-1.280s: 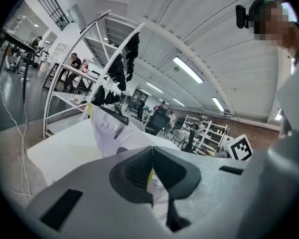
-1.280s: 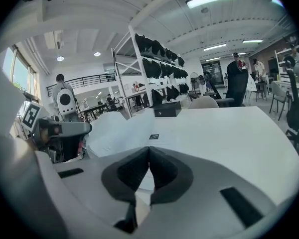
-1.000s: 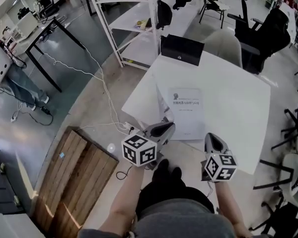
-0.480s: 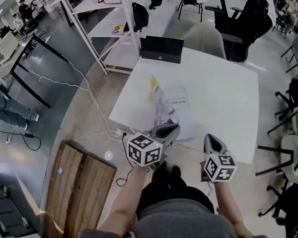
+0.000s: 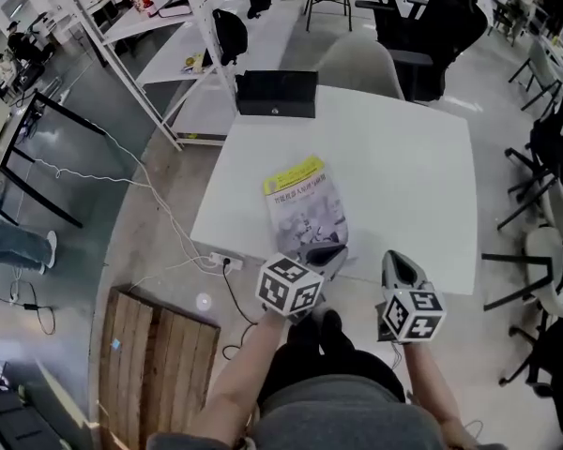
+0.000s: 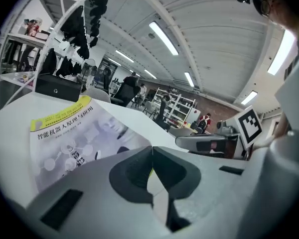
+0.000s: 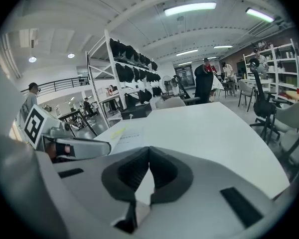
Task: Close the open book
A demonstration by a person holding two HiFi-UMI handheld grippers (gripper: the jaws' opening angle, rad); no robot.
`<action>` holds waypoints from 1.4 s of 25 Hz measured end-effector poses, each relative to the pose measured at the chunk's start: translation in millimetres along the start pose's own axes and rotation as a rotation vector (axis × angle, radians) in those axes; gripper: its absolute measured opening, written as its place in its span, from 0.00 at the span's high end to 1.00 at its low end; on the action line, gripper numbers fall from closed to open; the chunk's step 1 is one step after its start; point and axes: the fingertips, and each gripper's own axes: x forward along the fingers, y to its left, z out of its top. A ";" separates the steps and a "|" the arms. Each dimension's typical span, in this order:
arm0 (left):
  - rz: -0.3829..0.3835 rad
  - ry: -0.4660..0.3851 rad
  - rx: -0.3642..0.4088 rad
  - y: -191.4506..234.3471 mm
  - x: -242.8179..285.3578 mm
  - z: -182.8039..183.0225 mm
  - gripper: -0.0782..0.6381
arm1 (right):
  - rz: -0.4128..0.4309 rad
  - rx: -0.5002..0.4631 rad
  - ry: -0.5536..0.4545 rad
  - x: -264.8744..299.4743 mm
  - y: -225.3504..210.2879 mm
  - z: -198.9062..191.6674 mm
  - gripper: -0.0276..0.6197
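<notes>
Since a second ago the book (image 5: 305,209) has gone from open, white page up, to shut, grey cover with yellow band up. It lies near the white table's (image 5: 403,176) near-left corner. Its long axis runs from near edge toward far edge, with the yellow end toward the black box (image 5: 276,94). The left gripper (image 5: 330,254) sits at its near end, jaws pressed together on nothing. The right gripper (image 5: 397,262), at the near edge beside it, is likewise closed and empty.
</notes>
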 end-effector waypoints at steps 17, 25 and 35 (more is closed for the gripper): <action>0.080 0.295 0.058 17.0 47.6 -47.2 0.88 | -0.088 0.062 0.020 -6.2 -19.9 -13.0 0.95; 0.121 0.434 0.124 24.4 59.4 -60.0 0.88 | -0.102 0.079 0.021 -0.8 -21.2 -14.7 0.95; 0.091 0.480 0.078 19.8 60.8 -59.7 0.86 | -0.109 0.094 0.017 1.4 -23.4 -12.7 0.95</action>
